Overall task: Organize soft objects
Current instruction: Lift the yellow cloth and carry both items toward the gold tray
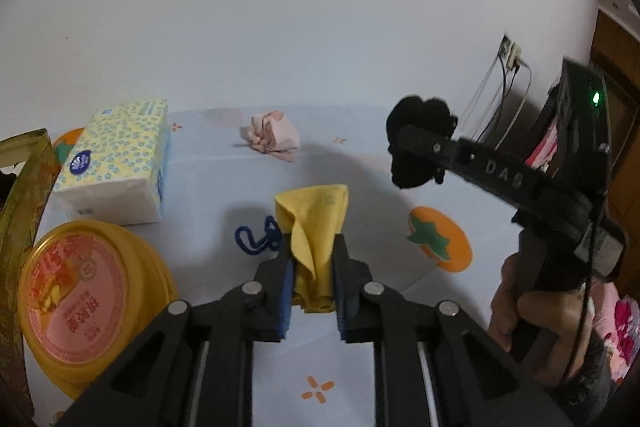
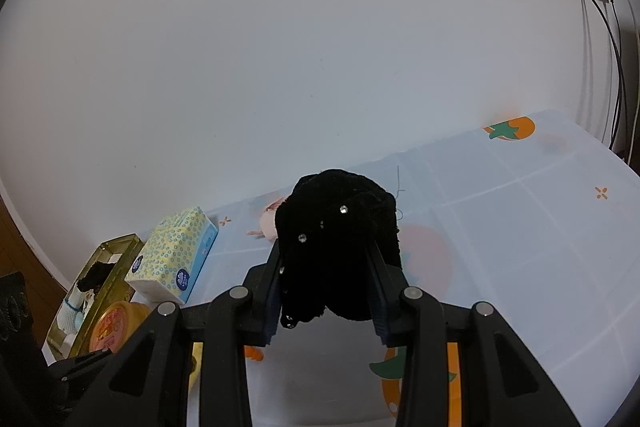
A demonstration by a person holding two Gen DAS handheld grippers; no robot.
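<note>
Left wrist view crops the gold tray (image 1: pixel 24 183) at the table's left edge, so its contents go unseen there; the right wrist view shows pale and dark bundles inside, too small to name. The left gripper (image 1: pixel 313 267) is clamped on a yellow cloth (image 1: pixel 312 223), which hides part of a blue cord (image 1: pixel 256 237) just behind it. The right gripper (image 2: pixel 326 267) is clamped on a black fuzzy cloth (image 2: pixel 336 239) held above the table; that cloth covers most of a pink cloth (image 1: pixel 272 137) lying near the table's far edge. A tissue pack (image 1: pixel 120 163) and an orange lidded tub (image 1: pixel 76 299) crowd the left side beside the tray. The table's middle and right side lie open. A pale blue tablecloth (image 2: pixel 520 227) printed with orange fruit covers the table, backed by a plain white wall (image 2: pixel 280 47) with a socket and cables.
</note>
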